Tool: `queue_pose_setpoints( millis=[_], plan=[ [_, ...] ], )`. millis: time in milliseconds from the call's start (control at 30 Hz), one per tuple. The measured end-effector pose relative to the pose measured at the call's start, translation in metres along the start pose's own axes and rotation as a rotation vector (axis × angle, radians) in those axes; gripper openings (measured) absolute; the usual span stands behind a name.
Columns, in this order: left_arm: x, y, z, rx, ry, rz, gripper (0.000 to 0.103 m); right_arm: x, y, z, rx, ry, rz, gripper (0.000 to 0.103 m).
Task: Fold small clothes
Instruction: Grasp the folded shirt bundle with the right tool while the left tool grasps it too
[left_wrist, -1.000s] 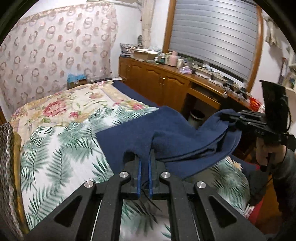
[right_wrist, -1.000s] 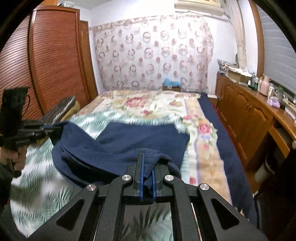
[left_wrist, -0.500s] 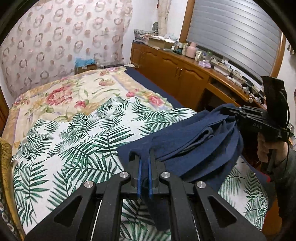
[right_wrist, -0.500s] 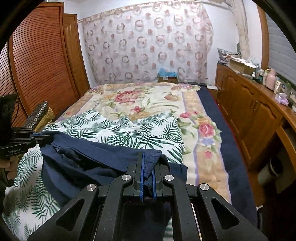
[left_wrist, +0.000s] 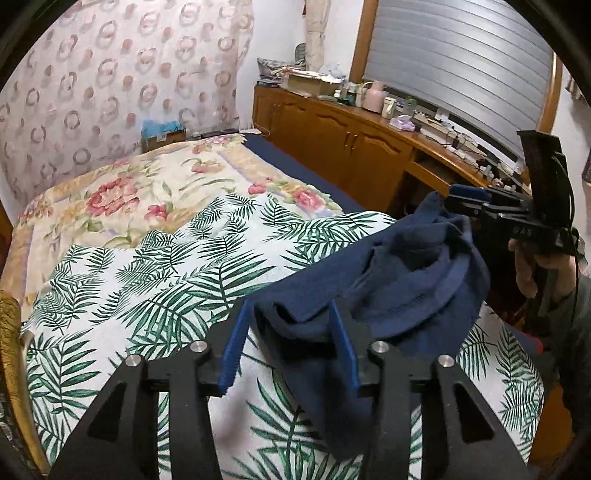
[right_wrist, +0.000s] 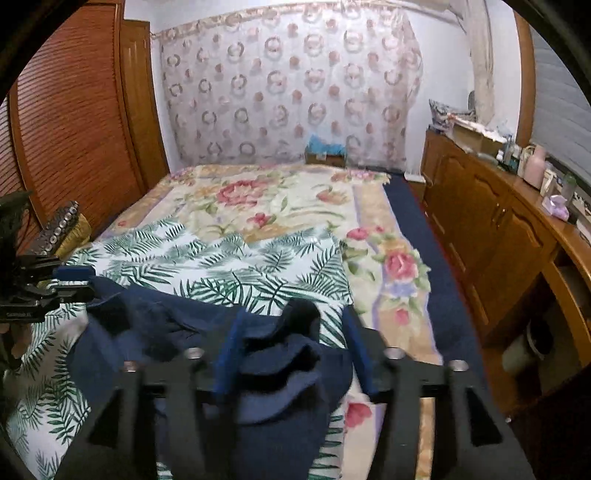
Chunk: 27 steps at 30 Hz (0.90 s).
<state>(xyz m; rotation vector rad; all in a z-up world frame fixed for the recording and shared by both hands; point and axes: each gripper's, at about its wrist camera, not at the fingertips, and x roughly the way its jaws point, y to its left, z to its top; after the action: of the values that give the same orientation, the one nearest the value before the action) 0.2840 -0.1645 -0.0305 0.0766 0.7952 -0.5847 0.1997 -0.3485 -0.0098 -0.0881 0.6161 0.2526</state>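
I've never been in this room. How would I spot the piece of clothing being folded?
Find the bed, spread with a rose blanket at the far end and a palm-leaf sheet nearer. At the near edge of that sheet a rumpled dark navy garment lies bunched. It is the one plain, unpatterned cloth on the sheet, and its corners sit between the blue pads of two black grippers.

One navy garment (left_wrist: 406, 280); two claws (left_wrist: 291, 332).
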Motion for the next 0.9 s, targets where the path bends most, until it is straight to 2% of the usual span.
queue_pose_setpoints(
  millis=[67,133,267,467,633,900],
  plan=[
    [-0.006,0.001,-0.004,0.007,-0.004,-0.022,0.071,-0.009,0.004,-0.007,-0.026,-0.004,-0.025,0.060],
    [-0.009,0.001,-0.009,0.008,-0.005,-0.033,0.076,-0.014,0.006,-0.017,-0.050,0.001,-0.016,0.060],
    [-0.007,-0.001,-0.021,0.020,0.018,-0.020,0.076,-0.027,0.007,-0.033,-0.058,0.018,0.010,0.060],
    [0.004,-0.005,-0.030,0.040,0.040,0.009,0.076,-0.036,0.010,-0.045,-0.093,0.069,-0.017,0.060],
    [0.011,-0.002,-0.031,0.032,0.051,0.013,0.076,-0.023,0.013,-0.036,-0.139,0.115,-0.028,0.060],
    [0.037,0.006,-0.007,0.052,0.074,0.049,0.076,0.005,0.010,0.003,-0.166,0.084,0.034,0.058]
  ],
)
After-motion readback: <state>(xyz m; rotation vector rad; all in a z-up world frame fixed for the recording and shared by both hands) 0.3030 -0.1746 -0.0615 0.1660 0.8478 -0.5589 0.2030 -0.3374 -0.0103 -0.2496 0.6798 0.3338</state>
